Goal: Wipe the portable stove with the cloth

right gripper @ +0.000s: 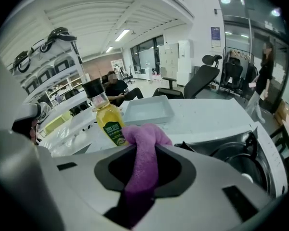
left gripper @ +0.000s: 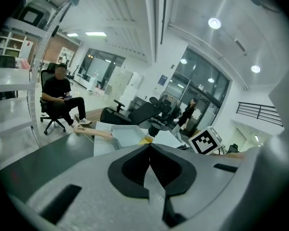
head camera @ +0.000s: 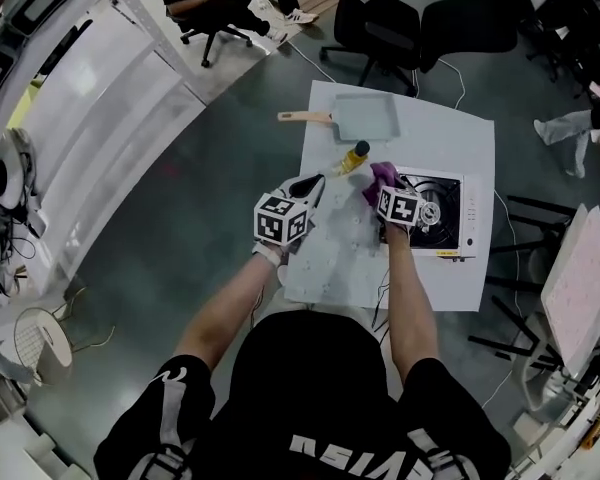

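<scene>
- At the 9 o'clock edge of the white tabletop (head camera: 470, 138): left gripper (left gripper: 150, 148), jaws clenched together on nothing.
- At its 2 o'clock: small upright bottle of yellow oil with a dark cap (head camera: 355, 155); at the bottle's 12 o'clock, a pale square tray with a wooden handle (head camera: 365, 116).
- At the bottle's 4 o'clock: right gripper (right gripper: 145, 150), jaws grasping a bunched purple cloth (head camera: 383, 175).
- Rightmost: black-and-silver portable stove (head camera: 435, 213), with the cloth at its 10 o'clock corner; contact not discernible.

The right tool (head camera: 385, 190) covers the stove (head camera: 450, 196) at its left, and the cloth (right gripper: 143, 162) disappears low between its jaws.
</scene>
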